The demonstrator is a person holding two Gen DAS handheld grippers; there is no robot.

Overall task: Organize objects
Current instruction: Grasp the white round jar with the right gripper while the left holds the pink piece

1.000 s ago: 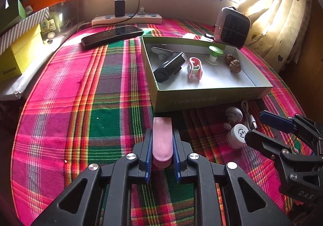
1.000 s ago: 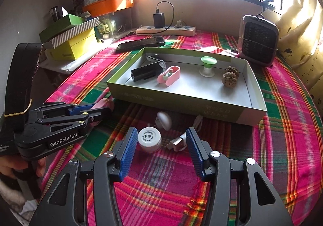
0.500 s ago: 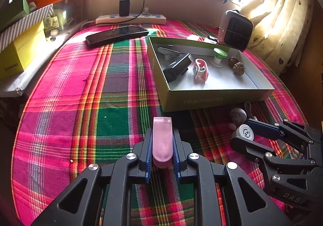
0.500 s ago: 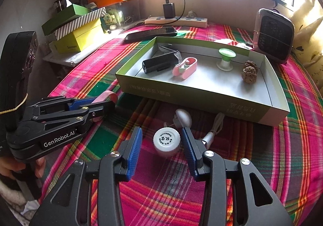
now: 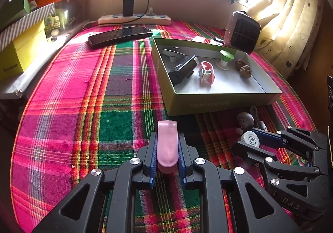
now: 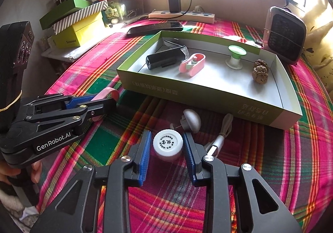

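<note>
My left gripper (image 5: 167,136) is shut on a flat pink strip (image 5: 167,145) and holds it just above the plaid cloth, left of the box; the right wrist view shows that gripper (image 6: 104,101) from the side. My right gripper (image 6: 166,133) straddles a small white round jar (image 6: 168,144) that stands on the cloth. Its jaws are closing, with a thin gap left at the pads. Behind it lies an open green box (image 6: 208,95) holding a black cylinder (image 6: 164,59), a pink tape dispenser (image 6: 192,64), a green spool (image 6: 236,56) and two walnuts (image 6: 260,72).
A white mushroom-shaped piece (image 6: 191,117) and a white cable (image 6: 220,137) lie just beyond the jar. Farther back are a phone (image 5: 120,35), a power strip (image 5: 135,19), a small heater (image 5: 242,32) and stacked boxes (image 6: 77,24) at the left.
My right gripper has come forward over the white jar and its jaws have narrowed around it. The left gripper has kept still with the pink strip.
</note>
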